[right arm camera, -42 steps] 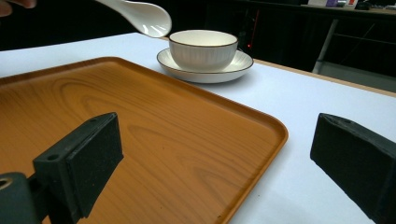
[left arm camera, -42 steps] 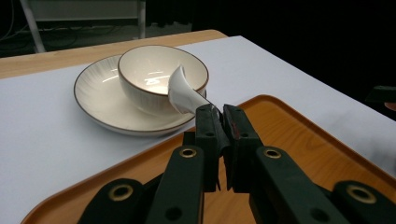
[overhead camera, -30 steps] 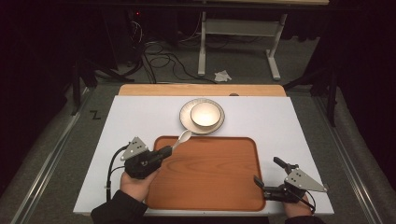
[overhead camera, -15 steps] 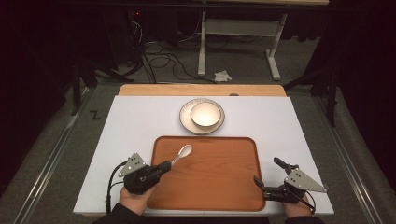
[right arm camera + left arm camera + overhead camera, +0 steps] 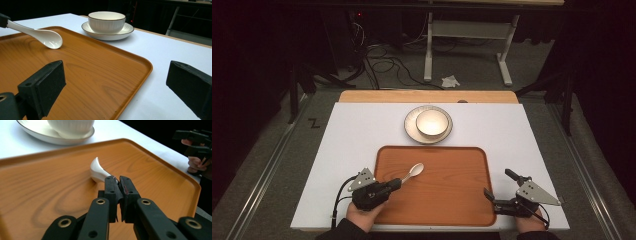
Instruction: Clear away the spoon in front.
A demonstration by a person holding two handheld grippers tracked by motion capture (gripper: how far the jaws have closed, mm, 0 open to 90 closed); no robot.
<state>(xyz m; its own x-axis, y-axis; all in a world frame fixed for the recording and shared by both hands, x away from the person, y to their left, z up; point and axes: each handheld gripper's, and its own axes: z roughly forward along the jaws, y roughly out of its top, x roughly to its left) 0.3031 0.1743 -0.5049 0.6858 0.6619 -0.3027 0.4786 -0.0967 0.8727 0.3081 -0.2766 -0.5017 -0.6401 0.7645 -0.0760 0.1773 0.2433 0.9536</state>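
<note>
Since the earlier frames the left gripper point(image 5: 399, 182) has drawn back from near the bowl and come down, bringing the spoon point(image 5: 414, 171) onto the tray point(image 5: 447, 200); the spoon is glossy white ceramic with a rounded scoop, the tray a smooth, rounded-corner rectangle of orange wood grain with a raised lip; the jaws clamp the handle's end, the scoop reaching past them to touch the tray's left part; the left hand point(image 5: 362, 212) holds low over the near edge; the right gripper point(image 5: 497, 187), jaws wide apart, rests beside the tray's right rim; beyond, a white ribbed bowl point(image 5: 432, 123) sits on a dark-rimmed saucer point(image 5: 411, 131).
</note>
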